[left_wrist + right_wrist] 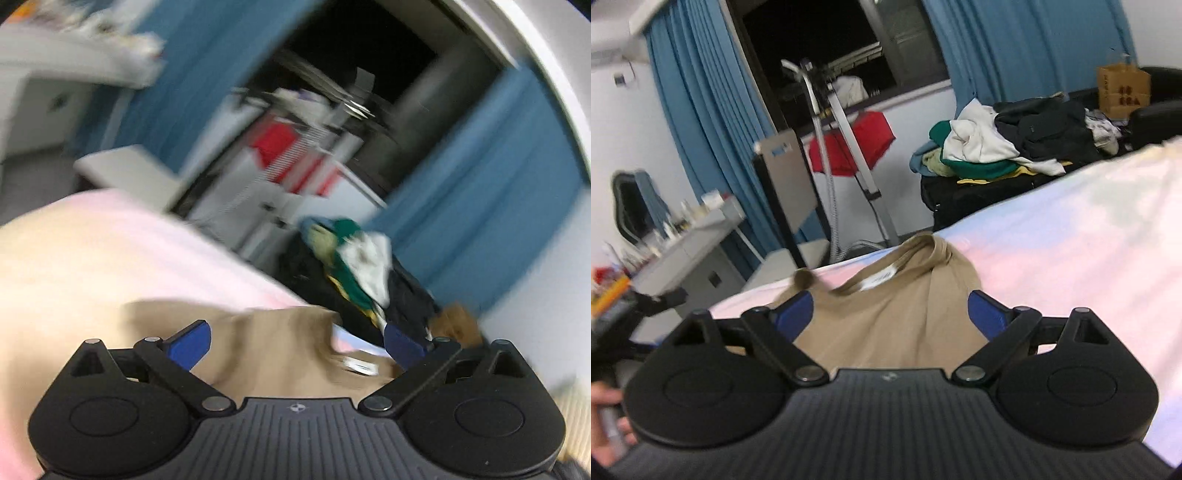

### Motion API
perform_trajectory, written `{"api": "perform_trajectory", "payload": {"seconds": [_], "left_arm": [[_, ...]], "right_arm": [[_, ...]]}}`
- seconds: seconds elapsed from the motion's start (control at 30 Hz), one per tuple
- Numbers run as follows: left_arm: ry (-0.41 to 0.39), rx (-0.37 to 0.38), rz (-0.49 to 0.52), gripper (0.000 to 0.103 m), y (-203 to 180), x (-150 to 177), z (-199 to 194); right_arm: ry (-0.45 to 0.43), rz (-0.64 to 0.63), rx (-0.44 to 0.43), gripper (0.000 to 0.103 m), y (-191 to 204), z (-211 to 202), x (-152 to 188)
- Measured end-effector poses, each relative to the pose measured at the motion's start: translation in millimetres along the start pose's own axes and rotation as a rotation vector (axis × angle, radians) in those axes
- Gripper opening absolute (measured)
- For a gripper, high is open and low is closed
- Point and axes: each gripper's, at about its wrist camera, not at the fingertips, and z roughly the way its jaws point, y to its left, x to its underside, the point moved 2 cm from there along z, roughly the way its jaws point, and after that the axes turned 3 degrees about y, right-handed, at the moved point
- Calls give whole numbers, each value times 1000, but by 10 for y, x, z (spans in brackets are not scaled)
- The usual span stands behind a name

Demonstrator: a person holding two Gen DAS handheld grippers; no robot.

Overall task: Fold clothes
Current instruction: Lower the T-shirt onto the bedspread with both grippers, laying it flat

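A tan T-shirt lies on a bed covered with a pale pink sheet, its neckline pointing away from the camera and a white label showing inside the collar. The right tongs hover over the shirt with their blue-tipped fingers spread wide, one on each side of the garment's body just below the collar; nothing is pinched between them.

The left wrist view is heavily motion-blurred. There the left tongs are likewise wide apart, their blue fingers flanking the same tan T-shirt, whose white label shows near the right finger. The pink sheet fills the left part of that view. Whether either finger touches the cloth cannot be told.

Beyond the foot of the bed a pile of clothes in white, green, yellow and dark colours sits on a black seat, with a brown paper bag behind it. Blue curtains frame a dark window, and a red garment hangs on a stand below it. At the lower left of the right wrist view, a person's hand grips a handle.
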Motion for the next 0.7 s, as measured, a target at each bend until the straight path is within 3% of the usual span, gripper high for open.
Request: {"api": "perform_trajectory", "payload": {"seconds": [0.1, 0.23, 0.33, 0.5, 0.53, 0.6, 0.63, 0.7], "left_arm": [[-16, -35, -176, 94, 438, 65, -243], [-8, -38, -272, 80, 740, 214, -323], [-2, -56, -279, 73, 797, 257, -223], [-6, -31, -336, 61, 863, 170, 229], [-7, -32, -340, 54, 856, 144, 349], [-16, -63, -309, 31, 803, 73, 571], [-24, -87, -285, 8, 763, 29, 643], [-41, -139, -227, 3, 669, -66, 739]], "right_arm": [[-16, 88, -26, 74, -20, -575, 313], [22, 192, -28, 55, -155, -955, 627], [47, 236, -15, 54, -277, -948, 789], [118, 271, -18, 54, -408, -524, 916], [122, 278, -20, 54, -424, -482, 919], [128, 291, -25, 54, -456, -399, 923], [132, 298, -28, 54, -471, -358, 925], [138, 312, -33, 54, -503, -275, 930]]}}
